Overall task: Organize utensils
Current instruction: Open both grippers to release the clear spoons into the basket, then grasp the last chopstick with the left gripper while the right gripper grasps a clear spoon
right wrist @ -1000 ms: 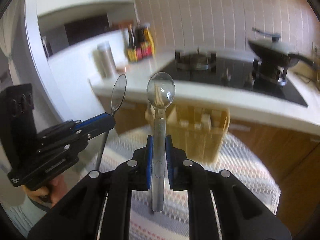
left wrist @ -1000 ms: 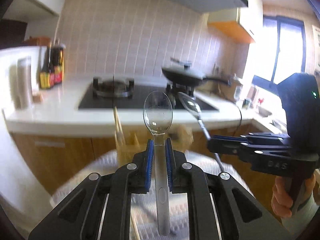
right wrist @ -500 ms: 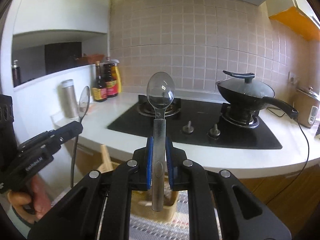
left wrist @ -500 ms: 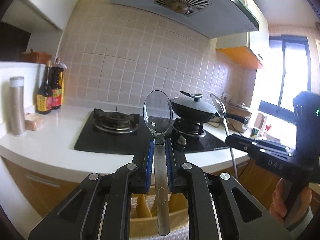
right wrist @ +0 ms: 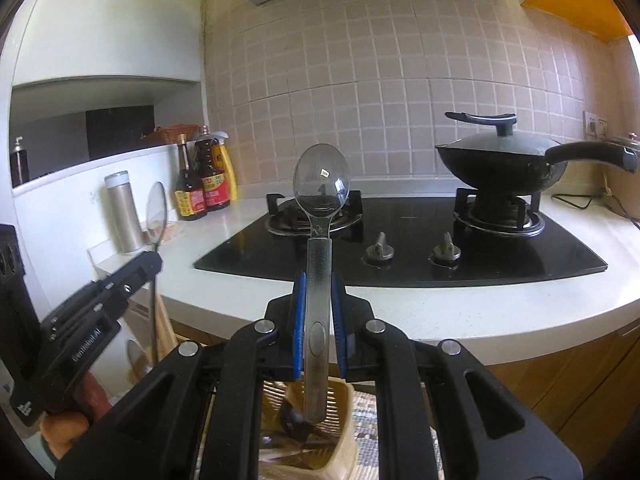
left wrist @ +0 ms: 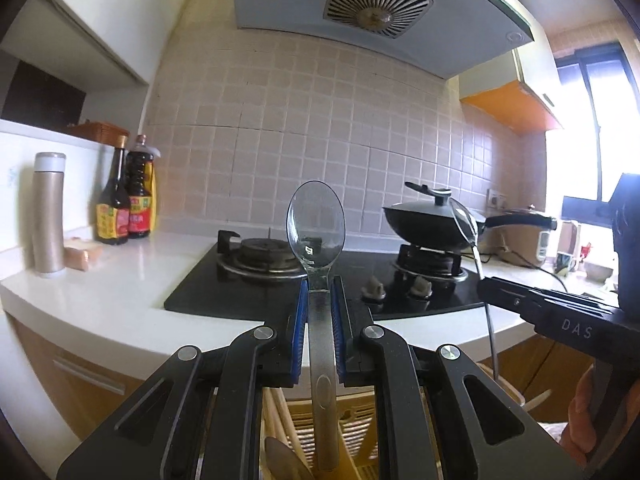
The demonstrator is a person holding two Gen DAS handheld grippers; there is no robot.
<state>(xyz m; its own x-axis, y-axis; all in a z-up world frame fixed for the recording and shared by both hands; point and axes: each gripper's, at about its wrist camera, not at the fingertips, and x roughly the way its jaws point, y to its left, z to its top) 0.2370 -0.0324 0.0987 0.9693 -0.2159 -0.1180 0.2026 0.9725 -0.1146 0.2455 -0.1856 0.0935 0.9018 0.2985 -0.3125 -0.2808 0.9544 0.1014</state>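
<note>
My left gripper point(left wrist: 317, 300) is shut on a clear plastic spoon point(left wrist: 316, 224), held upright with the bowl up. My right gripper point(right wrist: 318, 300) is shut on a second clear plastic spoon point(right wrist: 321, 184), also upright. Below both handles stands a yellow utensil basket point(left wrist: 352, 420), also in the right wrist view point(right wrist: 340, 432), with wooden and dark utensils in it. The right gripper with its spoon point(left wrist: 466, 220) shows at the right of the left wrist view. The left gripper with its spoon point(right wrist: 156, 212) shows at the left of the right wrist view.
Ahead is a white counter point(left wrist: 120, 300) with a black gas hob point(right wrist: 400, 240), a lidded wok point(right wrist: 500, 160) on the right burner, sauce bottles point(left wrist: 124, 200) and a metal flask point(left wrist: 48, 216) at the left. A striped cloth point(right wrist: 384, 432) lies under the basket.
Both grippers have risen and tilted up with their spoons. The basket has dropped from mid-frame to the bottom edge, and the views have steadied on the hob and tiled wall.
</note>
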